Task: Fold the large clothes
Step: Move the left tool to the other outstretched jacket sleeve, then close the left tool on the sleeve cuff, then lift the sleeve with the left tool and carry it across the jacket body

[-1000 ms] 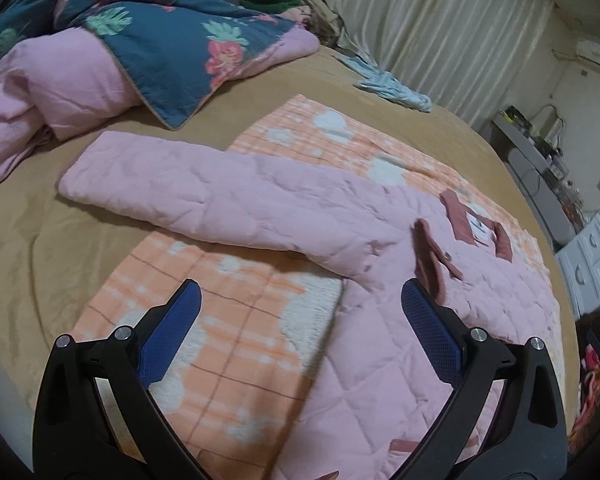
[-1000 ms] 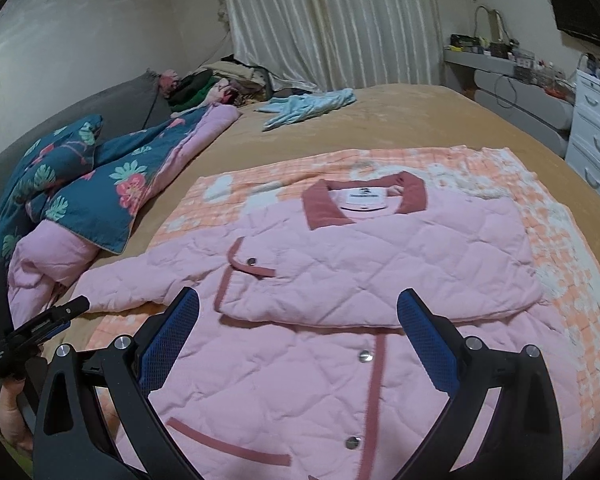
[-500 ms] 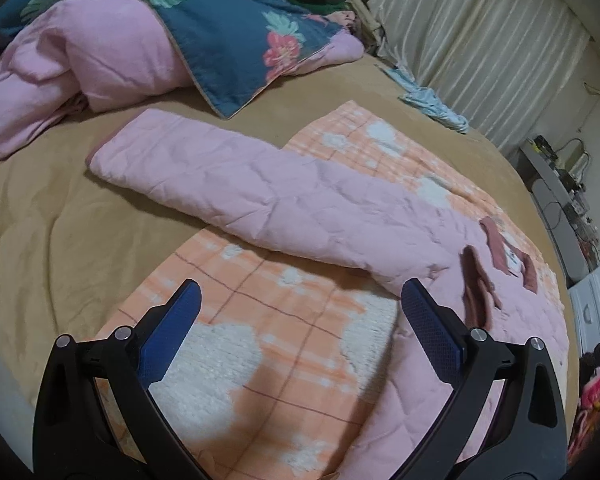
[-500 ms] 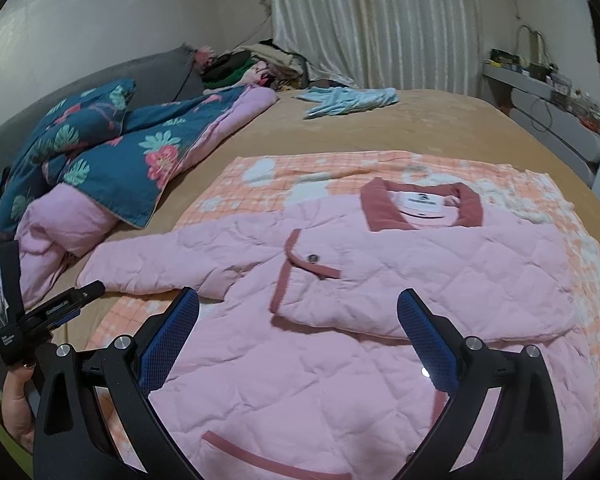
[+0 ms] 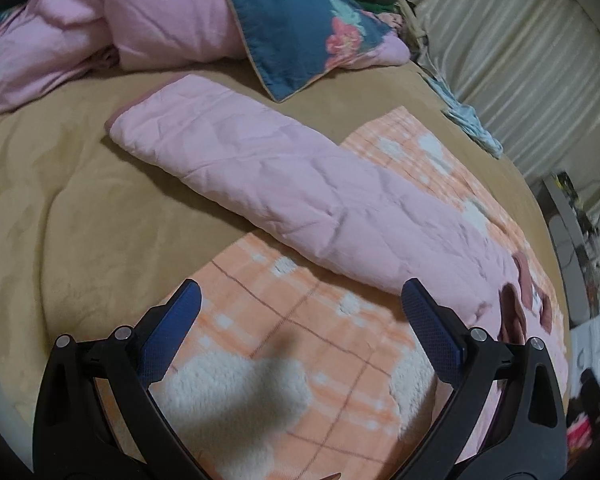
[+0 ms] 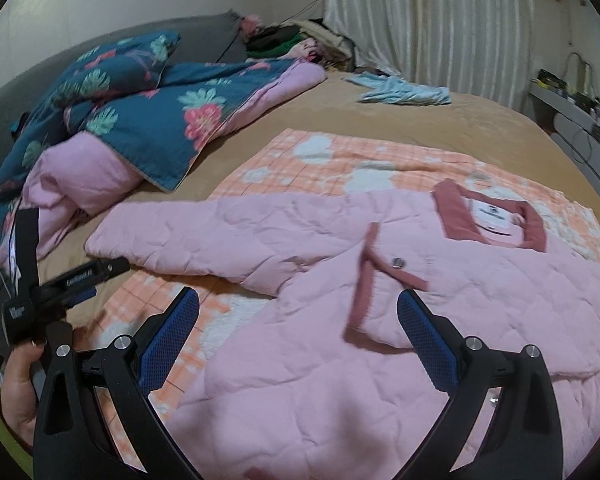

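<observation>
Pink quilted jacket (image 6: 380,320): laid flat, front up, on an orange checked blanket (image 6: 340,160) spread over a tan bedcover (image 6: 480,120). Darker pink collar (image 6: 456,220) at the far right; one sleeve (image 5: 260,176) stretched out to the left, its cuff resting on the tan cover past the blanket's edge.

Left gripper (image 5: 300,312): blue-padded fingers spread wide, holding nothing, above the blanket just near of the sleeve.

Right gripper (image 6: 298,320): fingers likewise spread, empty, over the jacket's body.

Floral teal quilt (image 6: 140,120) with pink lining: heaped at the far left.

Pale blue garment (image 6: 404,92): far side, near the curtains (image 6: 440,20).
</observation>
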